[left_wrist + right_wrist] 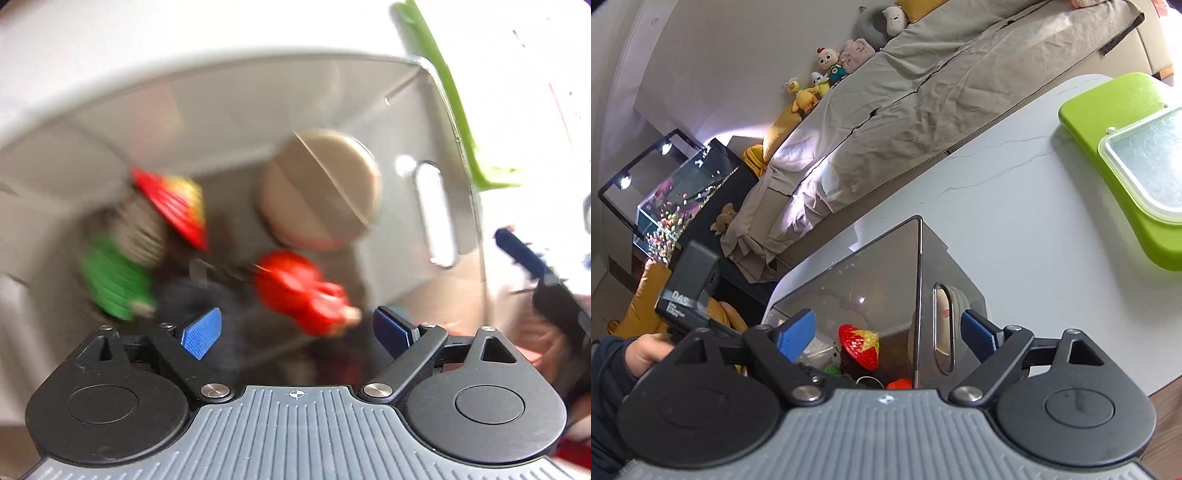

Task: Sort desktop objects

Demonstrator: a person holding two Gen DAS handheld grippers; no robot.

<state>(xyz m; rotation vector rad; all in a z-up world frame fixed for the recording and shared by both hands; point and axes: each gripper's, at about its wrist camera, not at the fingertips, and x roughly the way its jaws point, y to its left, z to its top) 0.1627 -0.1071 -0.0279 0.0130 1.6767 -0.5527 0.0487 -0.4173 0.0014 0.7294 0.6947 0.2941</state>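
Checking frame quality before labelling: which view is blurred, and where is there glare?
Left wrist view: motion blur smears the red toy and round beige lid inside the grey bin; right edge blown out white. Right wrist view: sharp, a small glare spot on the bin wall, fisheye bending.

Before you: a smoky grey translucent bin (871, 273); a red hat (858, 346) with a yellow star; a green knitted piece (110, 280); a glossy red toy (299, 291); a beige disc (319, 188); upper right, a lime-green board (1108, 147); a white veined tabletop (1015, 206); blue-padded gripper fingers (794, 334).
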